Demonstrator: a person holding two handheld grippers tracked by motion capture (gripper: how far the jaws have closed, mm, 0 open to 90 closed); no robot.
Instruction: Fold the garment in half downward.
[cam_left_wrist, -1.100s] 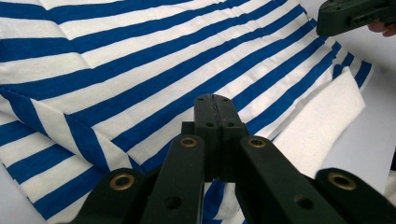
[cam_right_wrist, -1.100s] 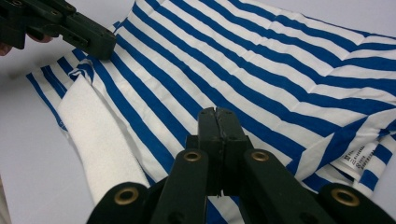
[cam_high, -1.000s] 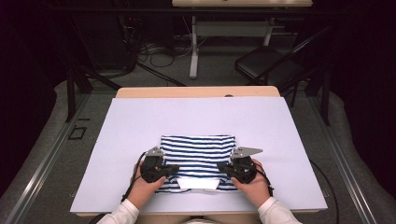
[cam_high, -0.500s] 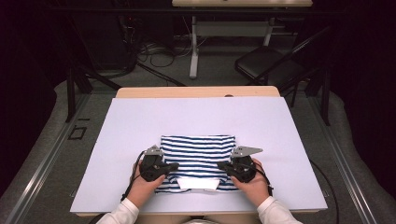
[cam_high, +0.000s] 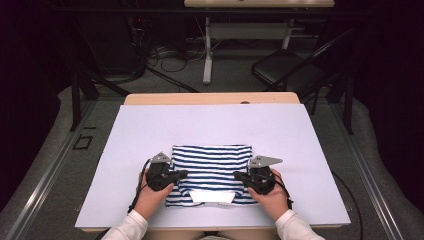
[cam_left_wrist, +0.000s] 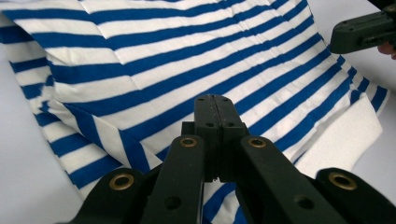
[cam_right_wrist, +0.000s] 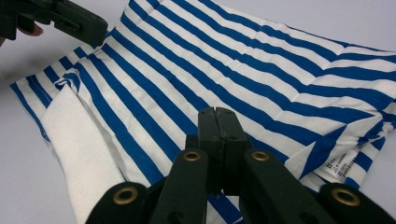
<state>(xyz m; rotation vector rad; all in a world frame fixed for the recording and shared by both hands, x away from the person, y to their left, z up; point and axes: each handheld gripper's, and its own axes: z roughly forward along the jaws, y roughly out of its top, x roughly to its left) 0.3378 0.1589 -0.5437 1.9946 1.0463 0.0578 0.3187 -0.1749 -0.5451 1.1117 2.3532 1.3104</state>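
Tool tips pressed together, both of them: our left tool (cam_high: 176, 176) and right tool (cam_high: 241, 176) sit at the two side edges of a folded blue-and-white striped shirt (cam_high: 212, 167), which lies flat on the near half of the white-covered table (cam_high: 150, 125), close to the front edge. In the left gripper view the left tool's (cam_left_wrist: 214, 105) jaws meet with no gap, over the striped cloth; whether a thin layer of fabric is pinched between them we cannot tell, since the tips hide their own contact. The right tool (cam_right_wrist: 217, 119) reads the same in the right gripper view. A plain white band (cam_high: 212, 196) (the shirt's inner side, by the look of it) lies folded up along the near hem.

We judge the step in hand to be a fold or a smoothing of the shirt from its sides. To do it well, we would take both edges at matching points, keep the two hands level with each other, and carry the cloth evenly so the stripes stay straight and no crease is dragged across the middle.

Hard to make out: the small printed label (cam_right_wrist: 340, 164) near the shirt's corner is too fine to read, and the layers beneath the top surface stay out of sight.
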